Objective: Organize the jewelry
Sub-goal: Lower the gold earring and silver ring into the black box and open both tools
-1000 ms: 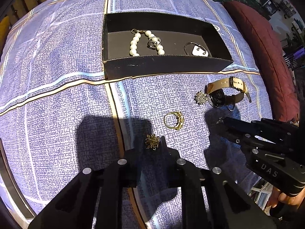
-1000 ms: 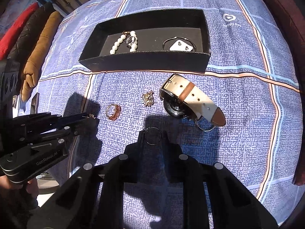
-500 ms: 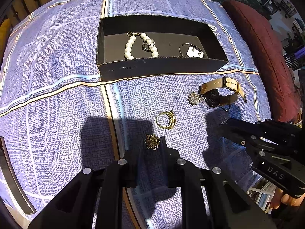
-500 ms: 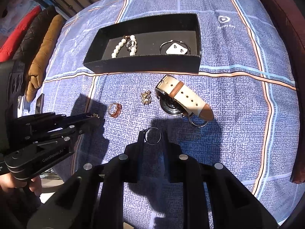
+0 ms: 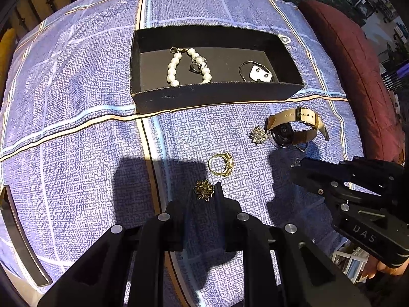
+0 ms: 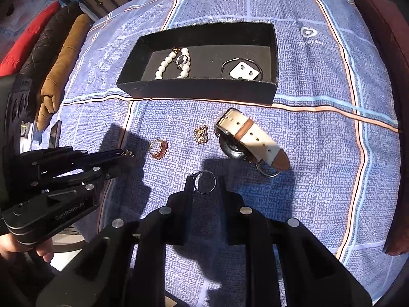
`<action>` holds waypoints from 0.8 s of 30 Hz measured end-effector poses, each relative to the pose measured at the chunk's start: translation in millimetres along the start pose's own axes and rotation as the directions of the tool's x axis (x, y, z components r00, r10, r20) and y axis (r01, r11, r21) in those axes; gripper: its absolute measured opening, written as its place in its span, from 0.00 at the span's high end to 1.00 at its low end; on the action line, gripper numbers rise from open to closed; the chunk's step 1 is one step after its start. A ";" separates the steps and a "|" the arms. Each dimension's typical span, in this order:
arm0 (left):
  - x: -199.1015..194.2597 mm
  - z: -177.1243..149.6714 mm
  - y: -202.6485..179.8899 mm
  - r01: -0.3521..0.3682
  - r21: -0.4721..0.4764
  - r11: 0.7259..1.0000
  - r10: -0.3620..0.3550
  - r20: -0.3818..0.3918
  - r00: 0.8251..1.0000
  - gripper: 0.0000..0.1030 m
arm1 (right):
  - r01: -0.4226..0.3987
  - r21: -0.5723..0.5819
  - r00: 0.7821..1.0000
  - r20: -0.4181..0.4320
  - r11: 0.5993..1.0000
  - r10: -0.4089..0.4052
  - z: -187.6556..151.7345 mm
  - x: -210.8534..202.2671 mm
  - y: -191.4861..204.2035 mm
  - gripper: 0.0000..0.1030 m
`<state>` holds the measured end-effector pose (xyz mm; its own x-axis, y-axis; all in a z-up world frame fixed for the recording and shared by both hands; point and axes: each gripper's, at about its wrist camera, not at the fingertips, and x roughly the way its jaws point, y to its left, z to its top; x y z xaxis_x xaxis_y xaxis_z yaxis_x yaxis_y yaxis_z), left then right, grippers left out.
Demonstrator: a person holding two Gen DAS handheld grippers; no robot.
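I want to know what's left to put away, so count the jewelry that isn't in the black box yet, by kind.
Watch: 1
Gold ring: 1
Gold flower piece: 2, one held in the left tool, the other beside the watch
Thin silver hoop: 2, one held in the right tool, the other under the watch strap
Total: 6

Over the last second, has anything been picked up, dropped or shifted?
Nothing visibly changed. The left gripper is still clamped on the gold flower brooch, the right gripper on the thin ring. Watch, gold ring and box lie as before.
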<state>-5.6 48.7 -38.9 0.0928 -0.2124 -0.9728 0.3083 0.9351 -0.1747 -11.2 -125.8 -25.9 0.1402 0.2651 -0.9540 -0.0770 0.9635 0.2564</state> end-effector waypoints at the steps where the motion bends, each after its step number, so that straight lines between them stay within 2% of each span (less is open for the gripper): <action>1: 2.0 0.5 1.0 -0.006 -0.006 1.000 0.006 -0.010 1.000 0.84 | 0.002 0.004 1.000 -0.010 1.000 -0.002 0.6 1.9 -1.1 0.81; 5: -2.6 4.8 0.8 0.012 -0.012 1.000 -0.012 0.004 1.000 0.84 | -0.002 0.017 1.000 -0.006 1.000 0.002 4.7 -0.3 -2.8 0.81; 8: -16.4 17.4 1.2 0.031 -0.020 0.999 -0.030 0.044 0.999 0.84 | -0.021 0.017 0.999 0.043 1.000 0.020 17.5 -16.3 -1.1 0.81; 16: -55.4 90.0 4.5 0.057 -0.020 0.998 -0.052 0.186 0.981 0.84 | -0.030 -0.005 0.979 0.200 1.000 0.030 95.6 -60.2 1.7 0.81; 21: -44.9 127.0 2.3 0.021 -0.008 1.000 -0.019 0.184 0.983 0.84 | -0.004 -0.010 0.981 0.192 1.000 0.006 131.4 -50.3 -3.2 0.81; 24: -35.4 132.5 5.5 0.005 -0.010 1.000 -0.003 0.167 0.986 0.84 | 0.016 -0.013 0.986 0.164 1.000 -0.013 140.1 -36.9 -5.6 0.81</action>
<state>118.2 23.8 14.7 0.2482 -0.2597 -0.9333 0.2992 0.9369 -0.1811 122.4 -135.7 29.6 0.3015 0.2548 -0.9188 -0.0878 0.9670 0.2393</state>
